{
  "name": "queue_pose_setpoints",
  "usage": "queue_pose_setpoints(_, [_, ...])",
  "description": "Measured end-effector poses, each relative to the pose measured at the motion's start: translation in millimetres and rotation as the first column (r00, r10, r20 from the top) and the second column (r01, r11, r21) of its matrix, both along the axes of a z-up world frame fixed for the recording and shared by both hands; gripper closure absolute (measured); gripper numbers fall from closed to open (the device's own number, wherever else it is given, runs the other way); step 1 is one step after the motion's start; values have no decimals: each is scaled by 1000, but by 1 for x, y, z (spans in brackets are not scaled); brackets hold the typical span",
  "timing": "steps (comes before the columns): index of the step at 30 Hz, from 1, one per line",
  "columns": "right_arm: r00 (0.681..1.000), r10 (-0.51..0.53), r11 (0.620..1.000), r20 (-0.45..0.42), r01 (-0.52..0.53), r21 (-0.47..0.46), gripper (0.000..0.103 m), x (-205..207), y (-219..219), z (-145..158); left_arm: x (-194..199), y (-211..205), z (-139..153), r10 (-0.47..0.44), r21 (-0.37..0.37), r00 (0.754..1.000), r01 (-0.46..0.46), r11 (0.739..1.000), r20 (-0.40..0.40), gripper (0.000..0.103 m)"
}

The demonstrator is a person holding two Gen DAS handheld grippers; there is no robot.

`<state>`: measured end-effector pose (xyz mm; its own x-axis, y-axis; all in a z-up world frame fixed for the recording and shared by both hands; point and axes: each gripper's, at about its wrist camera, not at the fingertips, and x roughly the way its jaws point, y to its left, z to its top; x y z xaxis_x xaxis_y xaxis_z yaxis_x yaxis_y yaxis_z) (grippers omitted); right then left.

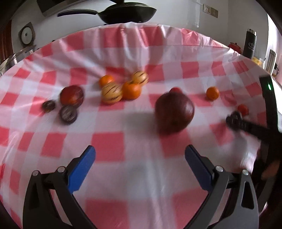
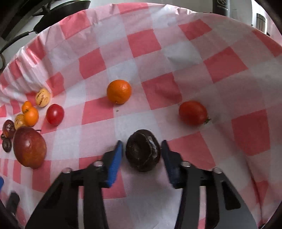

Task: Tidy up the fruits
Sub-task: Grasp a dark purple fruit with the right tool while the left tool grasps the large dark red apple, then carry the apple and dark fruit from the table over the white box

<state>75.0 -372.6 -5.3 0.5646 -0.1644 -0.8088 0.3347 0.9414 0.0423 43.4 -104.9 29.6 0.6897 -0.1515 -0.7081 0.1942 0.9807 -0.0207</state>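
Observation:
My right gripper (image 2: 141,141) is shut on a dark purple round fruit (image 2: 143,152), its blue pads against both sides, low over the checked tablecloth (image 2: 158,52). Past it lie an orange (image 2: 119,91) and a red tomato (image 2: 193,112). My left gripper (image 1: 140,146) hangs open over the cloth with nothing between its fingers. A large dark red mango (image 1: 174,112) lies just beyond it. Further left sit two oranges (image 1: 131,90), two striped yellow fruits (image 1: 112,92), a red fruit (image 1: 71,95) and two dark purple fruits (image 1: 68,113). The left wrist view is blurred.
A black frying pan (image 1: 126,13) stands behind the table's far edge. A dark flask (image 1: 249,44) and small items stand at the far right. A lone orange (image 1: 212,93) and a tomato (image 1: 243,109) lie near the right gripper's arm (image 1: 255,128).

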Motion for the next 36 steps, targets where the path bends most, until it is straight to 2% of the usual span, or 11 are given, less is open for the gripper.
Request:
queue_pose_setpoints(4, [1000,-10,1000,4,10,11,66,-1,-1,-1,28,-27,-1,-29,-38,999,28,999,-25,2])
queue_pose_setpoints(9, [1000,-10,1000,7,9,19,66,-2,-1,-2,53,-60,-13,-32,39,999,33,999,-35,2])
queue_pose_setpoints(11, [1000,-9,1000,8,8,22,66,-1,-2,-1,61,-64,-20,-20,43,999,22,999,-43,2])
queue_pose_setpoints(12, [1000,-7,1000,9,6,25,66,-1,-2,-1,63,-64,-21,-16,42,999,18,999,-46,12])
queue_pose_setpoints(13, [1000,-6,1000,9,6,24,66,0,-2,-1,66,-64,-23,-15,40,998,18,999,-57,30])
queue_pose_setpoints(14, [1000,-6,1000,8,6,23,66,0,-1,-1,68,-63,-25,-31,20,997,33,999,-72,37])
queue_pose_setpoints(17, [1000,-7,1000,9,7,25,66,-3,-1,0,68,-59,-26,-30,-8,997,29,1000,-77,38])
queue_pose_setpoints(19, [1000,-7,1000,12,7,30,66,-5,-2,0,66,-51,-24,-27,-54,996,22,998,-86,39])
queue_pose_setpoints(25, [1000,-10,999,13,9,33,66,-7,-3,1,46,-17,-19,52,-150,997,-61,987,-64,39])
queue_pose_setpoints(32, [1000,-11,999,9,11,31,66,-7,-2,1,11,13,-4,123,-172,992,-125,977,-21,39])
queue_pose_setpoints(36, [1000,-15,999,16,14,48,66,-9,-4,1,-22,34,10,166,-178,986,-160,971,17,39])
